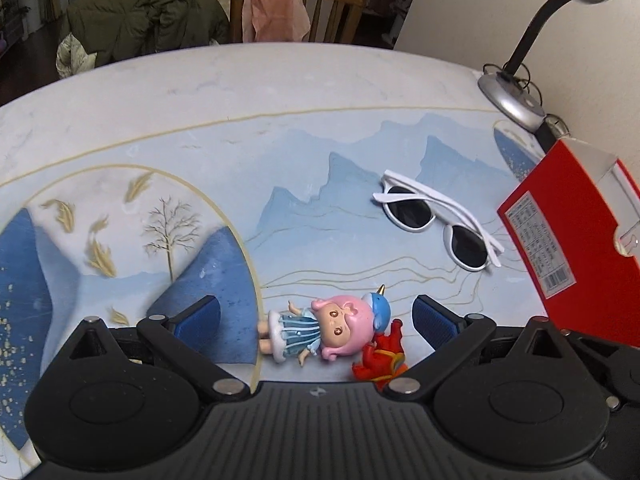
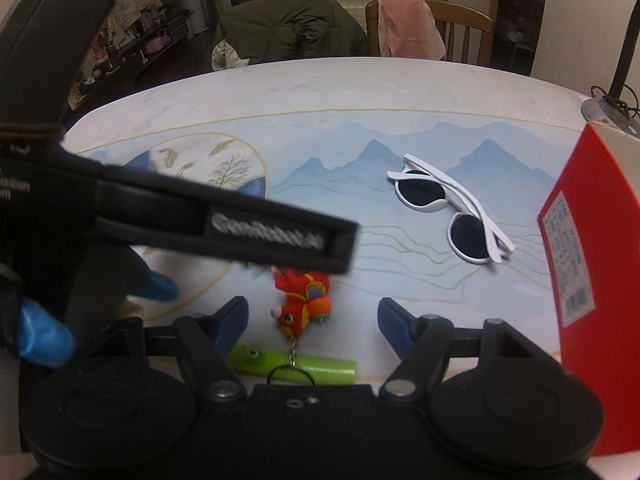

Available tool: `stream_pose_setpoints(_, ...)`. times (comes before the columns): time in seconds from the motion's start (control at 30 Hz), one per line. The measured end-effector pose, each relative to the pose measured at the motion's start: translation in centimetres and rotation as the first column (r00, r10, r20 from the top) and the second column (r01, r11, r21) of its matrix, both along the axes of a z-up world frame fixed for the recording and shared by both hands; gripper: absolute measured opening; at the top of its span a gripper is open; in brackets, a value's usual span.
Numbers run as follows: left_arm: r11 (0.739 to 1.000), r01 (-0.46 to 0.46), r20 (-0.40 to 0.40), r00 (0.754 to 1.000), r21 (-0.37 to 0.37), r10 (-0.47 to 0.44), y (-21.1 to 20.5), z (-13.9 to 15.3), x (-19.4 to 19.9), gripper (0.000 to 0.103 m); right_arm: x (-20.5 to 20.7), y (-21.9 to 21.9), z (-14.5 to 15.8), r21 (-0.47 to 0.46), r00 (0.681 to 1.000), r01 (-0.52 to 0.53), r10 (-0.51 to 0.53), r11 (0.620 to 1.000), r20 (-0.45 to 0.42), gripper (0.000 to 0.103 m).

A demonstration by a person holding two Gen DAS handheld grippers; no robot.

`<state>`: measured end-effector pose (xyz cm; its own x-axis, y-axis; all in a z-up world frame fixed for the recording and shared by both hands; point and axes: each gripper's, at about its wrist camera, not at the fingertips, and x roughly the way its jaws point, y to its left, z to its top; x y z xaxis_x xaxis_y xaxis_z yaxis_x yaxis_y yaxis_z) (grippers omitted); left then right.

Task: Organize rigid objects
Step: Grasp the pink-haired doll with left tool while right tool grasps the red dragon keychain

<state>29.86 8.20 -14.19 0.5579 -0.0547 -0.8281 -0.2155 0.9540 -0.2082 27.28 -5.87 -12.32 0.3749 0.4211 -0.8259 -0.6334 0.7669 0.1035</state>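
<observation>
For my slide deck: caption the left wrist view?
Open left gripper hovers over pink-haired doll beside white sunglasses and red box.

Left gripper (image 1: 316, 314) and right gripper (image 2: 312, 318) both hover with jaws spread wide.

Each black hand-held gripper (image 1: 316, 320) carries 2 blue-padded fingers (image 1: 198, 320), silver screws, ribbed housing.

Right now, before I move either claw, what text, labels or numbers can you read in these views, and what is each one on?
"GenRobot.AI", blurred but legible, on the black body of the left claw unit crossing the right wrist view.
White print at that unit's far left edge: partly cut off, unreadable.
White sticker with barcode on the red box: print too small to read.
Sunglasses, doll: no text visible.
</observation>
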Motion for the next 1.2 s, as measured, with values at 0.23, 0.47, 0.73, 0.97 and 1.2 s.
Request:
stream_pose_setpoints(0.23, 1.000, 0.002, -0.008, 1.000, -0.006, -0.002, 0.0, -0.6, 0.5, 0.101, 0.1, 0.9, -0.7, -0.009, 1.000, -0.010, 0.010, 1.000, 0.002, 0.057)
stream_pose_setpoints(0.47, 1.000, 0.029, 0.008, 1.000, -0.007, -0.028, -0.4, -0.6, 0.3, 0.084, 0.1, 1.4, -1.3, -0.034, 0.999, -0.032, 0.032, 0.999, -0.003, 0.045)
stream_pose_setpoints(0.73, 0.999, 0.014, 0.013, 1.000, -0.034, -0.014, -0.1, -0.5, 0.1, 0.079, 0.2, 1.5, -1.3, -0.037, 0.999, -0.031, 0.031, 0.999, 0.009, 0.035)
stream_pose_setpoints(0.97, 0.995, -0.030, 0.034, 0.999, -0.091, 0.034, 1.5, 0.5, -0.6, 0.057, -0.3, 1.0, -0.2, -0.028, 0.999, -0.036, 0.037, 0.999, 0.029, 0.035)
stream_pose_setpoints(1.2, 0.995, -0.024, 0.031, 0.999, -0.102, 0.027, 1.9, 0.9, -1.0, 0.047, -0.7, -0.9, 1.3, -0.003, 0.999, -0.007, 0.007, 1.000, 0.033, 0.035)
